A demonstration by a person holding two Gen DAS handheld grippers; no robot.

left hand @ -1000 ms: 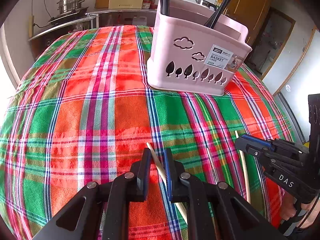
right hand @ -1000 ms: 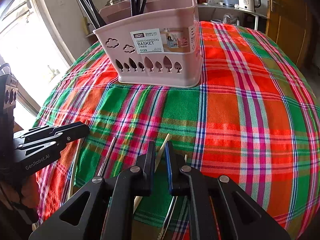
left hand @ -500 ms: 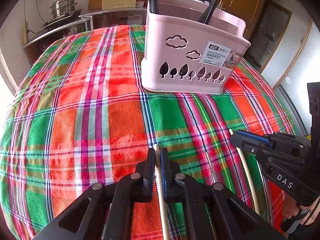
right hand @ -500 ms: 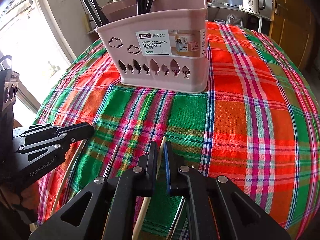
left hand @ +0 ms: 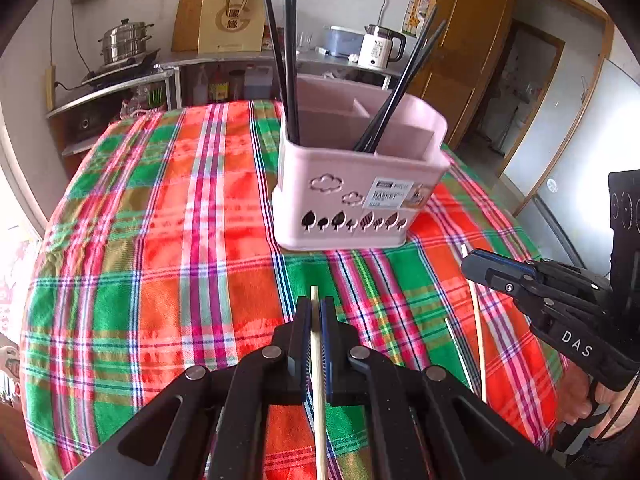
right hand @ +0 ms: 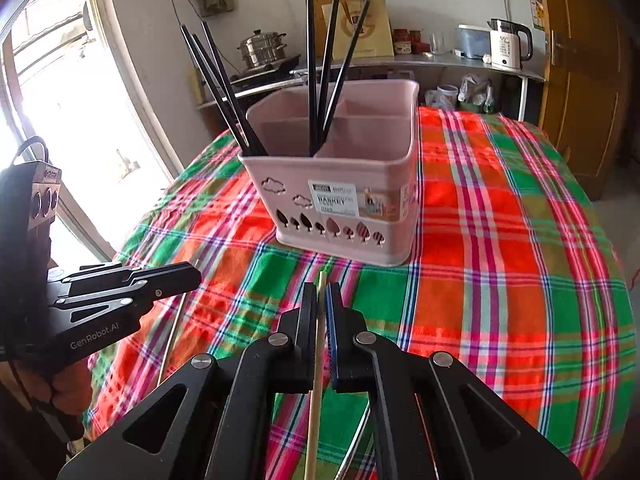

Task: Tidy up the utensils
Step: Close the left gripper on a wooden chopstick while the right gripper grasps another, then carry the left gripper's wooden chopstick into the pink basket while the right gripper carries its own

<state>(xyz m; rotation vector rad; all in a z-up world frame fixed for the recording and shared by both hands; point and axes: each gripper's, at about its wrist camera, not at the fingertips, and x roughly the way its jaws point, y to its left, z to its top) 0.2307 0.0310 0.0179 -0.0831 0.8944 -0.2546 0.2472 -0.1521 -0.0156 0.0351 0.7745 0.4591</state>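
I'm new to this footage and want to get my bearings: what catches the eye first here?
The bright red, green and orange plaid tablecloth covers the whole round table. On its far half stands a pink plastic divided basket with cloud and leaf cutouts, holding tall black chopsticks. Up close, the left gripper and right gripper are each clamped on a pale wooden chopstick.
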